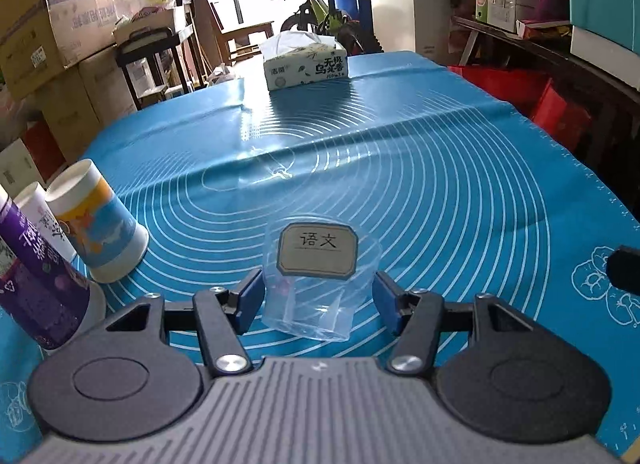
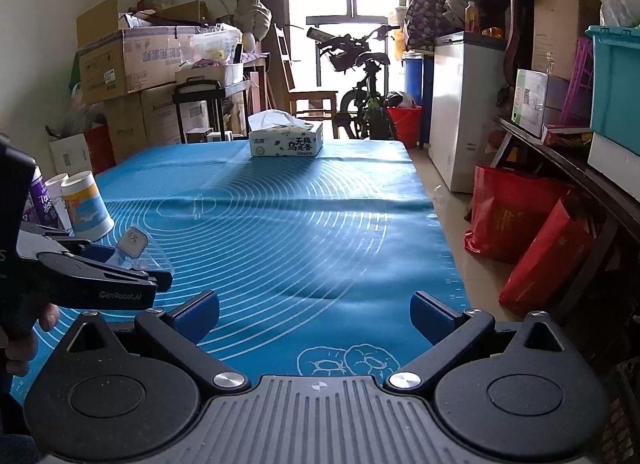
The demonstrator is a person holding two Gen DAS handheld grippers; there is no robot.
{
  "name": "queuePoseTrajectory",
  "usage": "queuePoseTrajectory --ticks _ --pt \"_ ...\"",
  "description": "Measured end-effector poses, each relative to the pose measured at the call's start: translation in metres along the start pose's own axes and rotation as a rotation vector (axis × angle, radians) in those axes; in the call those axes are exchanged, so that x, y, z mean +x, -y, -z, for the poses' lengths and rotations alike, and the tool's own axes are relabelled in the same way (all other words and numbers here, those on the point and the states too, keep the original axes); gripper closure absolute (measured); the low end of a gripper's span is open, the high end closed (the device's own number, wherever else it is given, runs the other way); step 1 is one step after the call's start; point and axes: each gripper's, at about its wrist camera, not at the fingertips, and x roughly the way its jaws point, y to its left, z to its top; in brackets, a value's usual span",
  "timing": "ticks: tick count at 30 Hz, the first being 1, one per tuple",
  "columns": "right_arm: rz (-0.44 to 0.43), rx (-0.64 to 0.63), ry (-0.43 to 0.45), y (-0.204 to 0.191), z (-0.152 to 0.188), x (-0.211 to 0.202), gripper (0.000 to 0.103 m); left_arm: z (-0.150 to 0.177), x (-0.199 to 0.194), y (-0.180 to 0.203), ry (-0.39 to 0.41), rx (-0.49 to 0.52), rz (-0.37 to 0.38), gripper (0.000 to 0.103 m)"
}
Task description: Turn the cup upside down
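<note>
in the left wrist view the left tool (image 1: 318,300) sits wide apart, its blue pads (image 1: 253,300) either side of a clear plastic cup (image 1: 316,284) without plainly touching it; nothing is gripped. the cup stands on a blue silicone mat (image 1: 400,167) printed with white concentric rings, which covers the desk. the cup's narrow base is down on the mat toward 6 o'clock and its wide mouth is up toward 12, the long axis upright and leaning a little; a grey label with two characters (image 1: 317,251) faces the camera. at 9 o'clock, close by, a purple can (image 1: 36,264), a white paper cup (image 1: 42,215) and a blue-and-orange printed cup (image 1: 96,219) stand bunched at the mat's left edge. the mat is bare from the clear cup out to a tissue box (image 1: 306,63) at 12 o'clock near the far edge. in the right wrist view the right tool (image 2: 316,316) is also spread wide with nothing between its pads, low over the near end of the mat, and the left tool with the cup appears at 9 o'clock. the desk's right edge drops to a tiled floor with red bags (image 2: 528,232) at 3 o'clock. beyond the far edge are stacked cardboard boxes (image 2: 132,63) at 10 o'clock, a bicycle (image 2: 360,75) before a bright window at 12, and a white cabinet (image 2: 464,103) at 2 o'clock.
</note>
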Motion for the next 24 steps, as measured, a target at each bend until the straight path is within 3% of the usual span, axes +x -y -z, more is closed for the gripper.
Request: queuePoseTrajectory --ticks 3,5,10,24 --pt "0.002 0.001 -0.008 0.002 0.001 0.003 0.0 0.001 -0.001 -0.002 0.011 -0.005 0.004 0.039" --pt "0.002 -0.001 -0.012 0.002 0.002 0.004 0.0 0.002 -0.003 -0.004 0.028 -0.007 0.003 0.023" --pt "-0.004 -0.012 -0.02 -0.001 0.002 0.007 0.0 0.002 -0.009 -0.003 0.061 0.0 0.002 0.01" --pt "-0.017 -0.046 -0.011 -0.017 -0.003 -0.003 0.0 0.018 -0.053 -0.014 0.116 -0.065 0.003 0.009"
